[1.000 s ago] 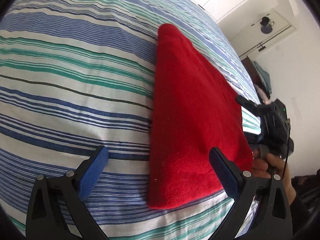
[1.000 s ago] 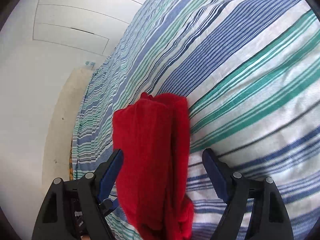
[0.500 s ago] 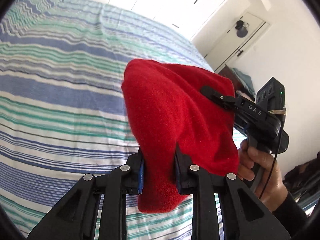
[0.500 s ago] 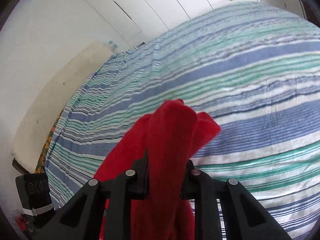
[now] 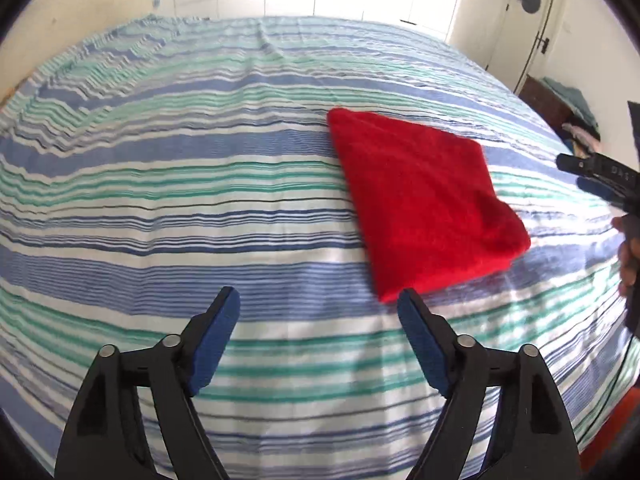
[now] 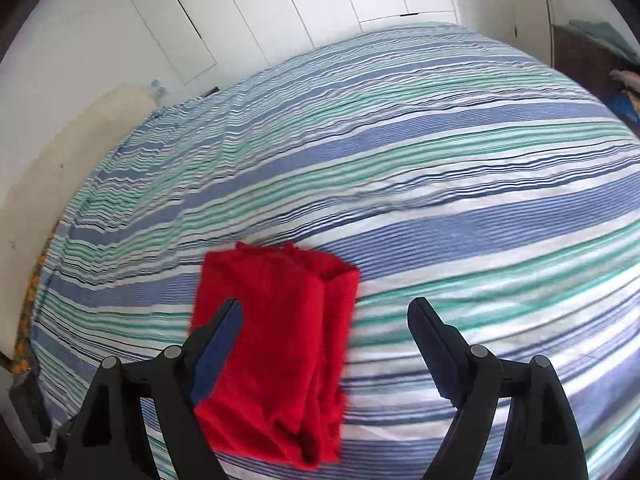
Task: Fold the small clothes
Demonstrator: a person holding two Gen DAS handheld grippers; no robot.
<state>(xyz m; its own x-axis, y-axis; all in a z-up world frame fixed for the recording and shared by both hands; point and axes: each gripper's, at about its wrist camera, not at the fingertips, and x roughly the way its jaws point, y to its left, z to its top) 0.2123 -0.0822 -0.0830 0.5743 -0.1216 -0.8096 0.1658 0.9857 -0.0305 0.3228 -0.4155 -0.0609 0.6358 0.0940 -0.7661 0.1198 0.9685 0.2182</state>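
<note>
A red folded cloth (image 5: 424,200) lies flat on the striped bed sheet (image 5: 200,184). My left gripper (image 5: 320,320) is open and empty, above the sheet just short of the cloth's near corner. In the right wrist view the same red cloth (image 6: 280,344) lies folded with its layered open edges toward the camera. My right gripper (image 6: 324,320) is open and empty above it, the left finger over the cloth's left edge. The right gripper also shows at the right edge of the left wrist view (image 5: 600,176), held by a hand.
The bed fills both views. White wardrobe doors (image 6: 280,12) stand behind it. A dark shelf with folded textiles (image 5: 560,108) is at the right by a door. A cream headboard or wall panel (image 6: 48,160) runs along the bed's left side.
Half a second ago both grippers were shut on the lifted red cloth. Now both are open and drawn back, and the cloth lies folded on the bed.
</note>
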